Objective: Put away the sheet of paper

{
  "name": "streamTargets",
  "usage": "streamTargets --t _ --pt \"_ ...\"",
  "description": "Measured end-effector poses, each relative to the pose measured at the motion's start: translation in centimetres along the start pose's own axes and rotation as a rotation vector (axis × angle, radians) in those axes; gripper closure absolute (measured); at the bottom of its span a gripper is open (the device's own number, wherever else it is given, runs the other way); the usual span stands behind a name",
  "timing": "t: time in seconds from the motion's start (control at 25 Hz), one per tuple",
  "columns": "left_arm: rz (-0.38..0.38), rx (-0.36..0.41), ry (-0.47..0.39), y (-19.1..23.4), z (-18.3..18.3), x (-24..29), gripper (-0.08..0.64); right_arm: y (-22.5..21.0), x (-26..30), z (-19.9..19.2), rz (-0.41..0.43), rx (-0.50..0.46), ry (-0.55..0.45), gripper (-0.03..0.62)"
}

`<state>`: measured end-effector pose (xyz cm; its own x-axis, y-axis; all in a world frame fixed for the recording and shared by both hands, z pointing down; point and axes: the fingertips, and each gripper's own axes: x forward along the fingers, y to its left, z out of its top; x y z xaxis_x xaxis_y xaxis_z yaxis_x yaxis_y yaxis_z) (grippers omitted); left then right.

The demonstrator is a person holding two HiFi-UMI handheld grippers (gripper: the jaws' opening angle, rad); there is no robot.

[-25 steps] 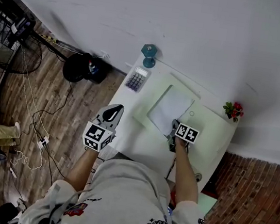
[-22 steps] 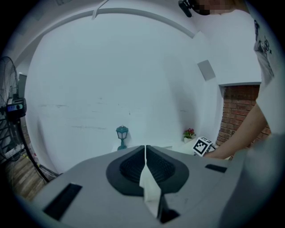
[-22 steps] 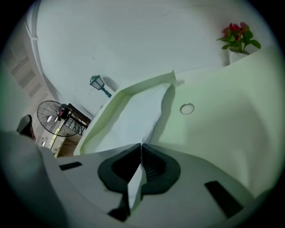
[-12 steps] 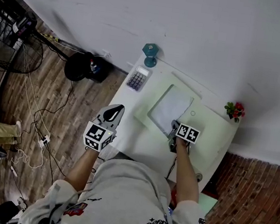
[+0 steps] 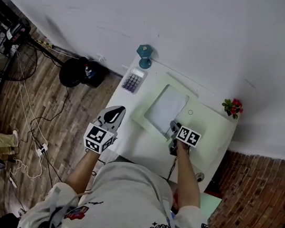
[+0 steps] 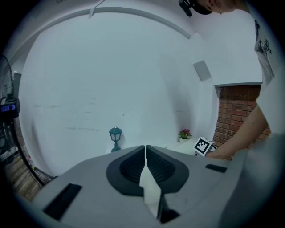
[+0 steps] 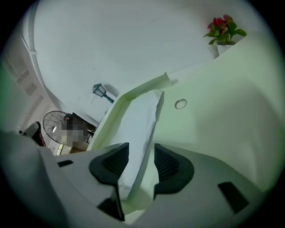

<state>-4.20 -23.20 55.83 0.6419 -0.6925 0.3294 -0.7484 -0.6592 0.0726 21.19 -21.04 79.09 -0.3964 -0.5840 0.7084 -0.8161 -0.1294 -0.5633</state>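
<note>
A white sheet of paper (image 5: 167, 109) lies on a pale green folder (image 5: 204, 126) on the white desk (image 5: 142, 148). My right gripper (image 5: 173, 127) is at the sheet's near right corner. In the right gripper view its jaws have just been opening and stand apart (image 7: 141, 156). The paper's edge (image 7: 133, 127) runs between them, and the pads do not press on it. A green folder edge (image 7: 142, 90) rises beyond the sheet. My left gripper (image 5: 113, 114) hangs off the desk's left edge. Its jaws are shut (image 6: 145, 153) with nothing between them.
A calculator (image 5: 133, 79) and a small teal lamp (image 5: 144, 54) stand at the desk's far left. A potted red flower (image 5: 231, 106) sits at the far right and a small ring (image 5: 190, 112) lies beside the paper. A fan (image 5: 12, 59) and cables are on the floor, left.
The sheet's near right corner, raised a second ago, now lies flatter on the folder. Both grippers stay about where they were.
</note>
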Motion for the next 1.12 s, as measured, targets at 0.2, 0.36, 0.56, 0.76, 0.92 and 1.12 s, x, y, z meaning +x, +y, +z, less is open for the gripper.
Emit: streamTargets --t 0.2,0.36,0.56,0.76,0.92,1.12 --pt "-0.04 0.015 -0.019 -1.2 0.8 0.9 0.532 0.2 -3.3 1.0 0.016 -0.031 -0.068 0.45" --pt "-0.08 0.038 -0.027 -2.4 1.5 2.0 0.532 0.3 -5.7 1.3 0.008 -0.083 -0.121 0.584" --pt "-0.126 0.06 -0.043 -4.0 2.4 3.2 0.532 -0.5 -7.9 1.0 -0.049 -0.128 -0.162 0.584" --pt "-0.162 0.081 -0.026 -5.1 2.2 4.3 0.532 2.2 -11.1 2.1 -0.091 -0.377 -0.264 0.584" --pt "-0.169 0.081 -0.049 -5.4 2.7 4.8 0.532 5.5 -14.6 4.3 -0.094 -0.521 -0.397 0.584" --pt "-0.18 0.076 -0.071 -5.6 3.6 5.2 0.532 9.2 -19.2 7.1 -0.092 -0.616 -0.542 0.584"
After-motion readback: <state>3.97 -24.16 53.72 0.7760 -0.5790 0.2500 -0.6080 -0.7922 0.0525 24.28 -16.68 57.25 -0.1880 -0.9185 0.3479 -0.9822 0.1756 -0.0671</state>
